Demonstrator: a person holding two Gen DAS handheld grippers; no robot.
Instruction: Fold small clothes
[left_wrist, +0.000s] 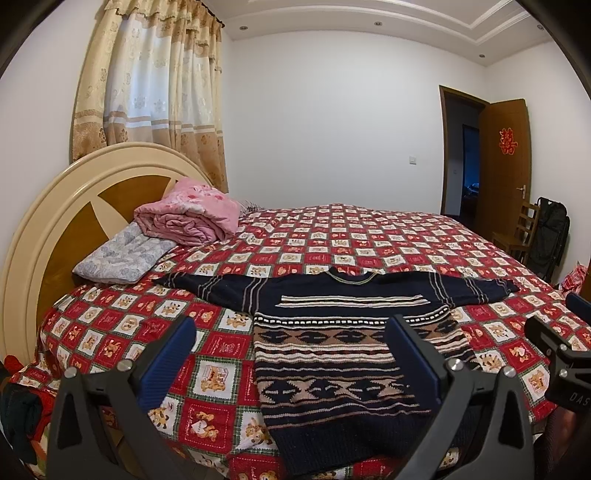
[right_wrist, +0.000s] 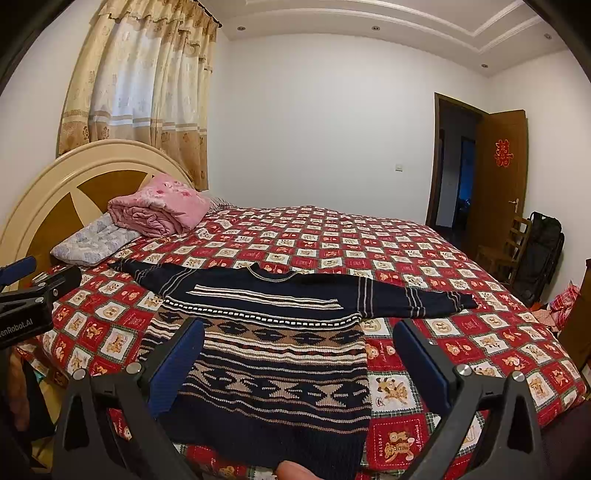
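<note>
Two blue-fingered grippers, left (left_wrist: 291, 354) and right (right_wrist: 299, 354), hover released above the flat navy patterned knit sweater (left_wrist: 332, 350), folded pink quilt (left_wrist: 188, 214) at ten o'clock.

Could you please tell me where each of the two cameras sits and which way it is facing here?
Left wrist: on the left tool, open above the bed's near edge, facing across the sweater toward the far wall; the right tool's tip shows at right.
Right wrist: on the right tool, open, same heading, slightly further right; the left tool shows at left.
Shared: sweater, headboard, door.
</note>
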